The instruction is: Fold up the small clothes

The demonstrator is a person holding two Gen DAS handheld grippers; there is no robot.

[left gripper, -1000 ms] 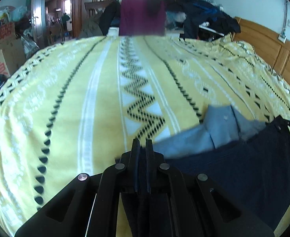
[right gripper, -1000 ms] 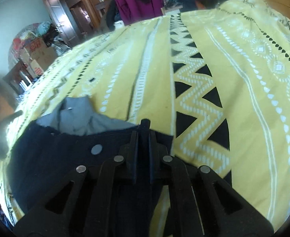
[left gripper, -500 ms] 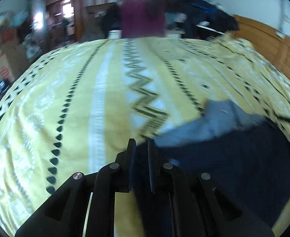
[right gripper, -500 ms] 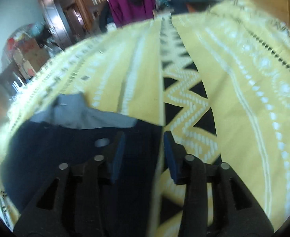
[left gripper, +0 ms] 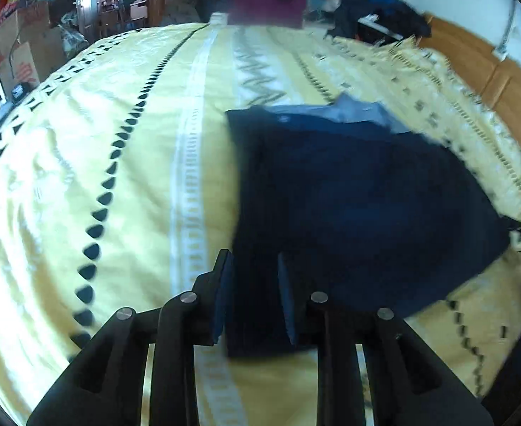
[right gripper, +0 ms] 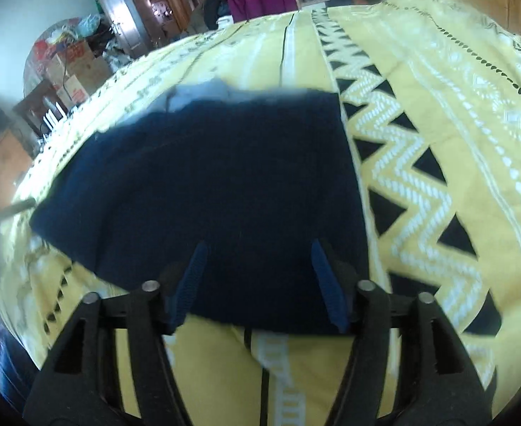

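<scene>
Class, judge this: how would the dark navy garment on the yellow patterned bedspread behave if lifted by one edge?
The dark navy garment lies flat and follows the yellow patterned bedspread, so it would probably droop limply. Its thin folded layers suggest it is light. It looks unlikely to roll or slip.

Both my views are smeared by motion. The navy garment point(left gripper: 359, 206) shows no seams or buttons I can make out, and my left gripper point(left gripper: 253, 291) covers its near edge. The grey piece point(right gripper: 203, 94) at its far side is mostly tucked beneath. The far clutter point(right gripper: 76, 56) is unreadable.
</scene>
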